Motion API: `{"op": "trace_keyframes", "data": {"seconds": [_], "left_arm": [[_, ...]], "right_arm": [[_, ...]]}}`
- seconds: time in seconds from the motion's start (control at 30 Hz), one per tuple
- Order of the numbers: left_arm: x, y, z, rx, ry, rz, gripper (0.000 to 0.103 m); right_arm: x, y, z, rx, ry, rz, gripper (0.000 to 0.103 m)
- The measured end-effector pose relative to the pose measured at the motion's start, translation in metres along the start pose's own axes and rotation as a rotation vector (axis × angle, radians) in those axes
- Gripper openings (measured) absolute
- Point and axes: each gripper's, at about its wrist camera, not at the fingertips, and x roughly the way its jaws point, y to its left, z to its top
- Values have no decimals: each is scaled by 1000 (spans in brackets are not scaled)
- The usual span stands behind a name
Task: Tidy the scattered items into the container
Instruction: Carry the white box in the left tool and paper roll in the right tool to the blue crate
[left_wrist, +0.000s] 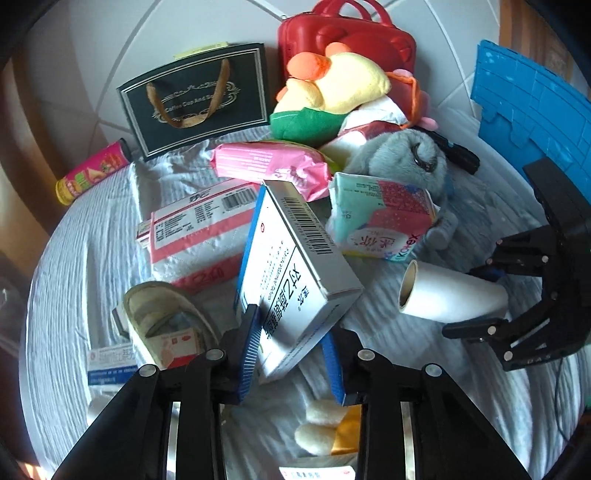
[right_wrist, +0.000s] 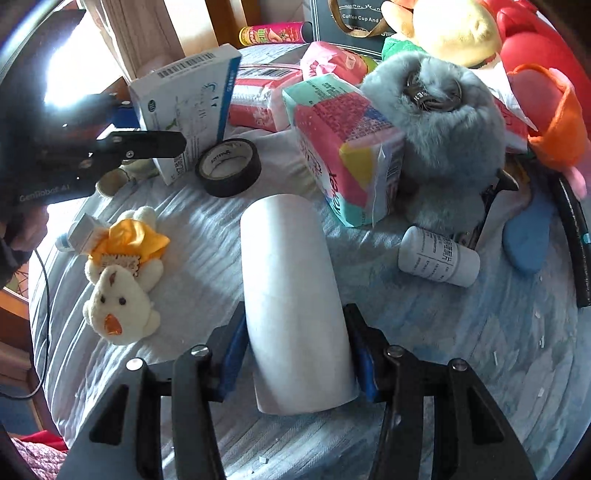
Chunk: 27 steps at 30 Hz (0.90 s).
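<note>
My left gripper (left_wrist: 291, 354) is shut on a white and blue medicine box (left_wrist: 295, 273), held tilted above the white cloth; the box also shows in the right wrist view (right_wrist: 184, 107). My right gripper (right_wrist: 295, 354) is shut on a white paper roll (right_wrist: 295, 302), which also shows in the left wrist view (left_wrist: 454, 295) between the right gripper's fingers (left_wrist: 491, 328). A blue crate (left_wrist: 535, 107) stands at the far right. A red case (left_wrist: 347, 40) stands at the back.
On the cloth lie a grey plush (right_wrist: 436, 136), a Kotex pack (right_wrist: 343, 147), a black tape roll (right_wrist: 228, 167), a white duck plush (right_wrist: 122, 280), a white bottle (right_wrist: 439, 256), a pink pack (left_wrist: 266, 162), a dark gift bag (left_wrist: 199, 96) and a chip can (left_wrist: 92, 175).
</note>
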Motion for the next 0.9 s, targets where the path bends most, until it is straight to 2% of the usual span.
{"op": "trace_keyframes", "data": {"seconds": [0.13, 0.2, 0.23, 0.43, 0.63, 0.8, 0.9], "left_arm": [[4, 9, -8, -47, 9, 58, 26], [13, 15, -12, -88, 42, 58, 25], [12, 16, -14, -93, 19, 62, 24], [11, 17, -12, -98, 17, 75, 17], [-18, 10, -14, -89, -50, 87, 17], [-40, -14, -13, -53, -80, 61, 17], [-53, -28, -12, -53, -87, 37, 17]], "right_arm": [[2, 7, 2, -35, 9, -30, 50], [4, 9, 5, -33, 15, -39, 50], [6, 10, 7, -33, 20, -43, 50], [11, 13, 16, -31, 38, -77, 50], [-13, 15, 1, 9, -59, -155, 47], [-41, 21, -11, 44, -125, -195, 46], [-49, 33, 6, 74, -173, -211, 46]]}}
